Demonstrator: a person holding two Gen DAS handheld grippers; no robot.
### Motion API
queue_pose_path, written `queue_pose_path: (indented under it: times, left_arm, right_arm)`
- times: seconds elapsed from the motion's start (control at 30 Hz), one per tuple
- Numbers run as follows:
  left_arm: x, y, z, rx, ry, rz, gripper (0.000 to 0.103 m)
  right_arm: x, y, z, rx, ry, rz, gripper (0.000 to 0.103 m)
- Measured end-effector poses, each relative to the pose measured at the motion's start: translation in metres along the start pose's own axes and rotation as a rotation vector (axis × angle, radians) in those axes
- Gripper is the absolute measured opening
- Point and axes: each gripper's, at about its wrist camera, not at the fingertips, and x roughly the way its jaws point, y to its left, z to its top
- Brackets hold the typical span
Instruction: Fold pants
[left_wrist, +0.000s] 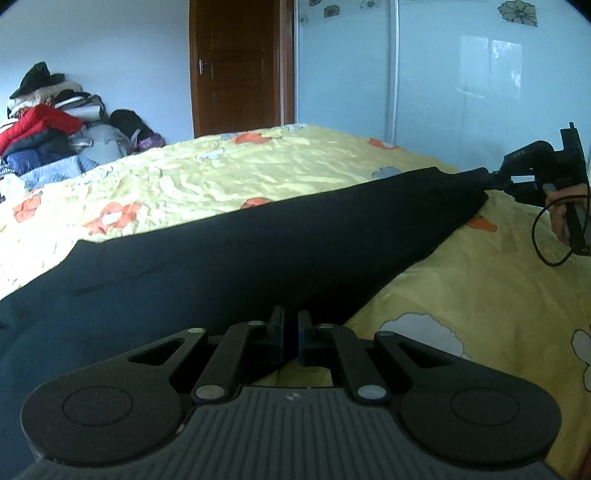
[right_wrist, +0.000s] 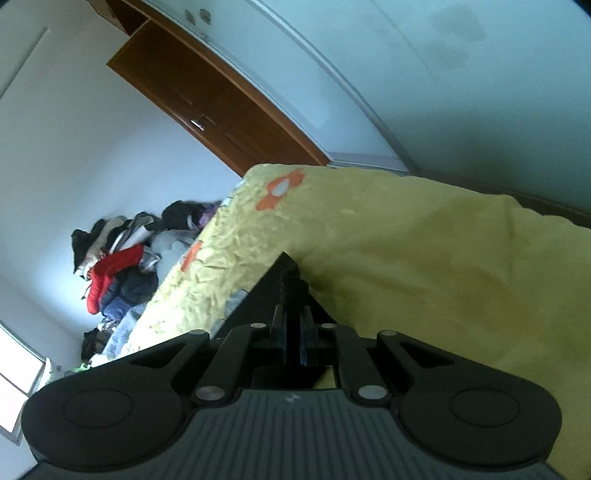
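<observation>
Black pants (left_wrist: 258, 254) lay stretched across yellow floral bedspread (left_wrist: 177, 184), running from 7 o'clock to 2 o'clock in left wrist view. Left gripper (left_wrist: 290, 325) was clamped on pants' near edge, jaws together w/ fabric pinched. Right gripper (left_wrist: 493, 179) at 3 o'clock gripped the far end; in its own view its jaws were closed on a peak of black cloth. Clothes pile (left_wrist: 48, 129) sat at 10 o'clock, brown door (left_wrist: 236, 70) at 12.
</observation>
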Motion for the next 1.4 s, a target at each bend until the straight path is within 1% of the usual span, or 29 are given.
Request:
queue_pose_path:
  times: [0.07, 0.1, 0.13, 0.17, 0.2, 0.23, 0.27, 0.3, 0.33, 0.37, 0.4, 0.43, 0.47, 0.6, 0.67, 0.7, 0.73, 0.8, 0.83, 0.9, 0.97, 1.03, 1.1, 1.17, 1.23, 1.3, 1.33, 1.37, 1.4]
  left_arm:
    - [-0.001, 0.002, -0.001, 0.000, 0.001, -0.005, 0.008]
    - [-0.002, 0.003, -0.001, -0.006, 0.000, -0.014, 0.008]
    - [-0.004, 0.005, 0.000, -0.017, -0.001, -0.024, 0.008]
    - [-0.006, 0.006, 0.001, -0.031, 0.002, -0.036, 0.009]
    - [-0.008, 0.008, 0.003, -0.045, 0.006, -0.049, 0.018]
    - [-0.011, 0.010, 0.005, -0.066, 0.003, -0.056, 0.019]
    - [-0.013, 0.012, 0.007, -0.088, -0.008, -0.066, 0.021]
    - [-0.016, 0.014, 0.010, -0.118, -0.017, -0.069, 0.031]
    - [-0.018, 0.017, 0.013, -0.145, -0.026, -0.066, 0.036]
    - [-0.020, 0.020, 0.015, -0.179, -0.045, -0.060, 0.046]
    - [-0.021, 0.023, 0.017, -0.206, -0.064, -0.048, 0.051]
    - [-0.022, 0.026, 0.018, -0.231, -0.080, -0.030, 0.053]
    - [-0.022, 0.028, 0.019, -0.250, -0.087, -0.008, 0.055]
    - [-0.022, 0.038, 0.016, -0.305, -0.080, 0.041, 0.055]
    - [-0.026, 0.041, 0.012, -0.315, -0.096, 0.079, 0.057]
    - [-0.028, 0.041, 0.010, -0.306, -0.106, 0.118, 0.061]
    - [-0.030, 0.041, 0.008, -0.292, -0.114, 0.158, 0.063]
    - [-0.036, 0.041, 0.003, -0.252, -0.129, 0.232, 0.069]
    - [-0.039, 0.041, 0.001, -0.232, -0.135, 0.265, 0.071]
    - [-0.043, 0.044, -0.004, -0.211, -0.138, 0.327, 0.074]
    - [-0.045, 0.049, -0.008, -0.218, -0.140, 0.368, 0.074]
    - [-0.048, 0.053, -0.011, -0.251, -0.146, 0.385, 0.074]
    - [-0.051, 0.056, -0.015, -0.282, -0.149, 0.393, 0.075]
    - [-0.052, 0.058, -0.018, -0.294, -0.141, 0.405, 0.076]
    - [-0.055, 0.059, -0.022, -0.293, -0.132, 0.426, 0.076]
    - [-0.055, 0.059, -0.025, -0.288, -0.125, 0.448, 0.076]
    - [-0.057, 0.060, -0.026, -0.290, -0.123, 0.457, 0.077]
    - [-0.058, 0.062, -0.027, -0.294, -0.119, 0.461, 0.077]
    - [-0.060, 0.064, -0.028, -0.300, -0.117, 0.464, 0.077]
  right_arm:
    - [0.001, -0.002, -0.001, -0.002, 0.022, -0.020, 0.008]
    - [0.003, -0.002, -0.001, -0.002, 0.035, -0.031, 0.010]
    - [0.001, -0.003, -0.001, 0.001, 0.033, -0.052, 0.014]
    - [-0.001, -0.003, -0.001, 0.005, 0.024, -0.067, 0.016]
    - [-0.006, -0.002, -0.001, 0.006, 0.012, -0.080, 0.023]
    - [-0.009, 0.000, -0.001, -0.003, -0.001, -0.097, 0.036]
    - [-0.013, 0.001, -0.002, -0.013, -0.014, -0.103, 0.043]
    - [-0.017, 0.002, -0.004, -0.016, -0.022, -0.090, 0.055]
    - [-0.019, 0.002, -0.006, -0.009, -0.015, -0.069, 0.057]
    - [-0.018, 0.002, -0.008, 0.003, 0.003, -0.051, 0.057]
    - [-0.016, 0.002, -0.011, 0.019, 0.030, -0.036, 0.057]
    - [-0.013, 0.001, -0.016, 0.039, 0.058, -0.020, 0.057]
    - [-0.010, 0.000, -0.018, 0.049, 0.068, -0.007, 0.057]
    - [0.004, 0.009, -0.020, 0.051, 0.047, 0.015, 0.057]
    - [0.014, 0.011, -0.019, 0.043, 0.044, 0.029, 0.053]
    - [0.018, 0.012, -0.019, 0.035, 0.041, 0.018, 0.034]
    - [0.021, 0.011, -0.020, 0.043, 0.036, 0.007, 0.011]
    - [0.021, 0.009, -0.022, 0.079, 0.002, 0.030, 0.009]
    - [0.018, 0.016, -0.023, 0.060, -0.024, 0.043, 0.008]
    - [0.016, 0.041, -0.027, -0.021, -0.048, 0.097, 0.008]
    - [0.019, 0.084, -0.034, -0.176, -0.028, 0.163, 0.008]
    - [0.023, 0.130, -0.049, -0.326, 0.017, 0.244, 0.008]
    - [0.031, 0.173, -0.072, -0.440, 0.074, 0.343, 0.008]
    - [0.041, 0.205, -0.101, -0.520, 0.146, 0.425, 0.008]
    - [0.053, 0.229, -0.135, -0.584, 0.228, 0.483, 0.008]
    - [0.067, 0.247, -0.173, -0.631, 0.335, 0.520, 0.009]
    - [0.076, 0.254, -0.194, -0.657, 0.414, 0.525, 0.011]
    - [0.082, 0.260, -0.210, -0.685, 0.473, 0.508, 0.014]
    - [0.087, 0.263, -0.226, -0.717, 0.513, 0.477, 0.023]
